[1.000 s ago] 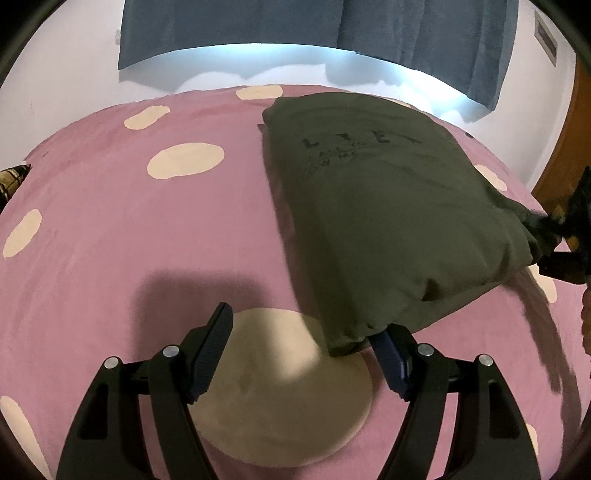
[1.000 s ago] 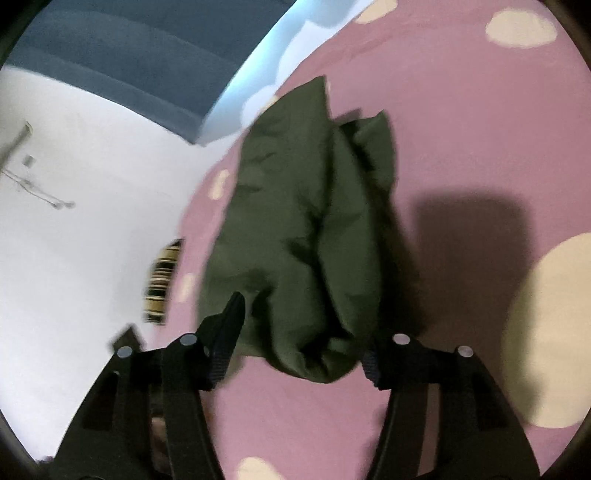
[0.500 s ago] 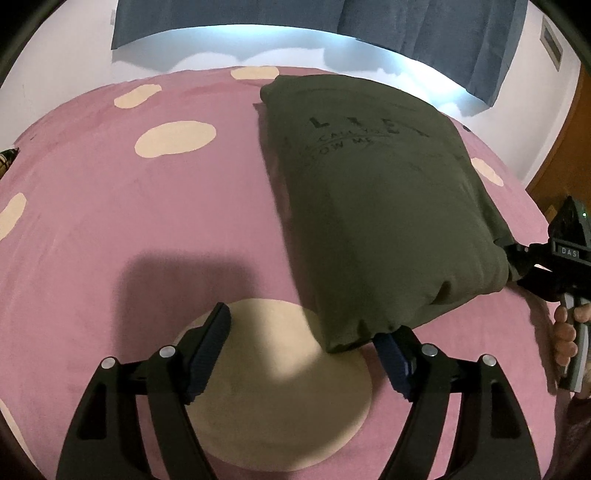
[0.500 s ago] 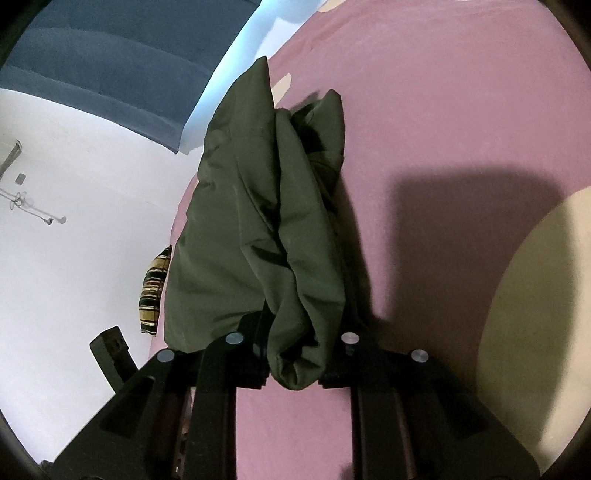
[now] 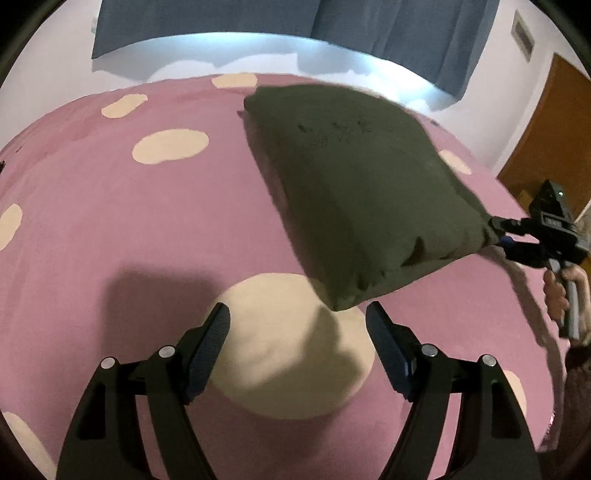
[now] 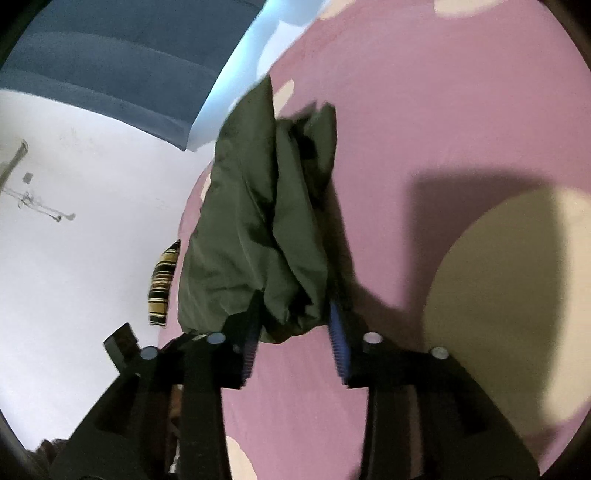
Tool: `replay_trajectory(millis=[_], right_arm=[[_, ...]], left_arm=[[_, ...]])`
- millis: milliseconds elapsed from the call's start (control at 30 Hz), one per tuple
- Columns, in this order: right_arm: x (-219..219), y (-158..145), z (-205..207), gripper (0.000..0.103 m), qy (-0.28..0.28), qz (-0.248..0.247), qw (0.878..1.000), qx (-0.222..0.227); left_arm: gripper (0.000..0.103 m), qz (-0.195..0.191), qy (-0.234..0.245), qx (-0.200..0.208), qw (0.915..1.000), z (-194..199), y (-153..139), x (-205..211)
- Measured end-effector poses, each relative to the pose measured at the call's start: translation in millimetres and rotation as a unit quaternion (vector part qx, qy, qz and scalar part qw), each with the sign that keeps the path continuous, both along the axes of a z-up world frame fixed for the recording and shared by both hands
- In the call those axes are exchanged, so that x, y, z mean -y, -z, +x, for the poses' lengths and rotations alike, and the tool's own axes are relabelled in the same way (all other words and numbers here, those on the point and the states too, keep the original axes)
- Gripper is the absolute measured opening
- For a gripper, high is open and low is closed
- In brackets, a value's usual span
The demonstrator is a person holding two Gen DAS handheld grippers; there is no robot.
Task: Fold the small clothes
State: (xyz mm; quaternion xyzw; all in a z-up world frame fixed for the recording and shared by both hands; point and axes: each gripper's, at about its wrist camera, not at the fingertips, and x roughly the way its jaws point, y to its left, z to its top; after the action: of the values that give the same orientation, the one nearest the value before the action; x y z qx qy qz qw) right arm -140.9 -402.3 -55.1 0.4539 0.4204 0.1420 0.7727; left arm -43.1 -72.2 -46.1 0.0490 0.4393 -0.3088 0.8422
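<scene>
Lying folded on the pink spotted bedspread (image 5: pixel 110 221), the dark green garment (image 5: pixel 362 192) has one corner clamped by the right gripper (image 6: pixel 291 332), while the left gripper (image 5: pixel 297 325) gapes empty beside it.

Room dim, colours muted, image grainy. Bright bluish-white glow below curtain (image 5: pixel 280 26) at far edge of bedspread (image 5: pixel 110 221). Hard dark shadows on bedspread near green garment (image 5: pixel 362 192). Garment edges motion-smeared; printed lettering unreadable. Strong fisheye bending, black vignette in corners. Right wrist view soft; wall (image 6: pixel 74 258) washed out pale.
</scene>
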Motion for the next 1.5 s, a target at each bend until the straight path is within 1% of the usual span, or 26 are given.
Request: replay_trajectory(millis=[67, 133, 200, 267, 300, 367, 433, 500, 533, 600, 667, 733, 767, 800, 833, 867, 900, 967, 1067, 1133, 1167, 1233, 1300, 1367, 1433, 1500], right_arm=[[8, -18, 5, 0.054, 0.008, -0.021, 1.0, 0.016], [14, -29, 21, 0.059, 0.006, -0.023, 0.999, 0.033], [18, -37, 50, 0.06, -0.001, -0.039, 0.998, 0.04], [22, -40, 86, 0.063, -0.003, -0.057, 0.997, 0.047], [24, -39, 104, 0.065, -0.003, -0.057, 0.997, 0.046], [31, -29, 140, 0.066, -0.004, -0.036, 0.999, 0.034], [33, -16, 171, 0.067, -0.009, -0.024, 1.0, 0.017], [36, -6, 189, 0.071, -0.007, -0.033, 0.999, 0.002], [39, -2, 195, 0.072, -0.006, -0.03, 1.0, -0.003], [42, 10, 204, 0.076, -0.006, -0.011, 1.0, -0.009], [41, 22, 210, 0.076, -0.012, 0.006, 1.0, -0.014], [38, 26, 214, 0.075, -0.021, -0.01, 1.0, -0.016], [36, 27, 214, 0.069, -0.025, -0.018, 0.999, -0.016], [34, 26, 215, 0.056, -0.028, -0.032, 0.999, -0.02], [33, 27, 215, 0.05, -0.031, -0.042, 0.998, -0.027], [35, 30, 215, 0.033, -0.029, -0.043, 0.998, -0.034], [36, 33, 214, 0.005, -0.028, -0.041, 0.998, -0.041], [39, 48, 213, 0.002, -0.026, -0.039, 0.997, -0.06], [44, 55, 207, 0.001, -0.016, -0.009, 0.999, -0.043], [45, 52, 204, 0.003, -0.015, -0.005, 0.999, -0.032], [47, 51, 203, 0.007, -0.01, 0.004, 0.999, -0.03], [53, 47, 196, 0.023, 0.002, 0.032, 0.999, -0.023], [58, 42, 185, 0.051, 0.007, 0.059, 0.998, -0.003], [64, 35, 171, 0.065, 0.008, 0.076, 0.997, 0.012], [67, 29, 159, 0.072, 0.009, 0.067, 0.998, 0.012], [66, 27, 150, 0.076, -0.002, 0.072, 0.997, 0.013]], left_arm=[[0.076, -0.014, -0.006, 0.001, 0.9999, 7, -9, -8], [0.076, -0.034, -0.016, 0.0, 0.9993, 25, -18, -10], [0.076, -0.039, -0.027, 0.007, 0.9989, 51, -25, -1], [0.076, -0.05, -0.02, 0.006, 0.9986, 77, -27, 12], [0.076, -0.055, -0.017, -0.004, 0.9983, 96, -25, 20], [0.076, -0.07, -0.021, -0.032, 0.9968, 132, -18, 36], [0.076, -0.082, -0.021, -0.058, 0.9947, 158, -11, 47], [0.076, -0.11, -0.016, -0.089, 0.9898, 185, -3, 59], [0.076, -0.116, -0.017, -0.1, 0.988, 195, 0, 63], [0.078, -0.129, -0.021, -0.119, 0.9843, 212, 7, 70], [0.08, -0.115, -0.02, -0.122, 0.9856, 221, 12, 79], [0.081, -0.085, -0.019, -0.108, 0.9903, 226, 16, 90], [0.081, -0.069, -0.021, -0.1, 0.9924, 227, 17, 94], [0.081, -0.062, -0.023, -0.096, 0.9932, 228, 18, 97], [0.081, -0.056, -0.026, -0.093, 0.9938, 228, 19, 99], [0.08, -0.05, -0.028, -0.091, 0.9942, 228, 20, 100], [0.08, -0.042, -0.031, -0.085, 0.995, 227, 21, 104], [0.08, -0.029, -0.035, -0.073, 0.9963, 225, 23, 107], [0.081, -0.029, -0.039, -0.077, 0.9958, 229, 25, 106], [0.081, -0.029, -0.039, -0.076, 0.9959, 231, 23, 103], [0.081, -0.031, -0.041, -0.077, 0.9957, 230, 22, 103], [0.081, -0.043, -0.042, -0.079, 0.9951, 228, 19, 99], [0.08, -0.069, -0.037, -0.094, 0.9925, 227, 17, 90], [0.081, -0.105, -0.032, -0.126, 0.9859, 224, 18, 77], [0.081, -0.127, -0.03, -0.137, 0.982, 219, 17, 68], [0.082, -0.135, -0.019, -0.134, 0.9815, 213, 16, 61]])
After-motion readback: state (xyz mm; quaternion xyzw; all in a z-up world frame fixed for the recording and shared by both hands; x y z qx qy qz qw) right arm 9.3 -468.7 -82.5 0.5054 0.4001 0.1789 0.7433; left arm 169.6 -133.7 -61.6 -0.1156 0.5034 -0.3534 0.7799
